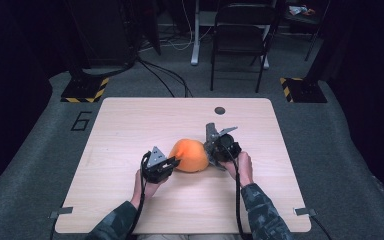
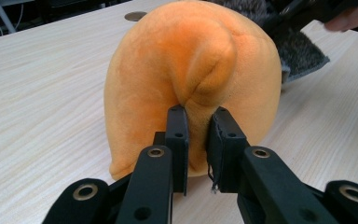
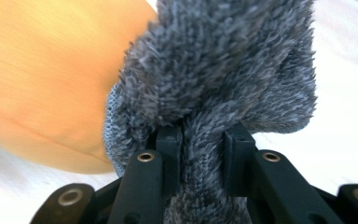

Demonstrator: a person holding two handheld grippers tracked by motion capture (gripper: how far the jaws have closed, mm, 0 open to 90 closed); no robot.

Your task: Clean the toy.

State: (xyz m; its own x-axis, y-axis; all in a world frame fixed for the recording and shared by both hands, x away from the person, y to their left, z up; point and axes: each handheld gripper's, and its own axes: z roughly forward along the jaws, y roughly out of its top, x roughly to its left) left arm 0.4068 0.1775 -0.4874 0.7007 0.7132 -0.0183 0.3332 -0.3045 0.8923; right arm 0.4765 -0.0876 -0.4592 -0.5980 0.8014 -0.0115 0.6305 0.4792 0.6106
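High view: orange plush (image 1: 190,155) lies crosswise | left claw (image 1: 172,163) pinches it | right claw (image 1: 211,152) clamps grey fabric (image 3: 223,74)

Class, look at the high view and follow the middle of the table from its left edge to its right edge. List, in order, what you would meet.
Bare table → left gripper → orange plush piece → right gripper, clamped on grey fuzzy fabric → bare table again.
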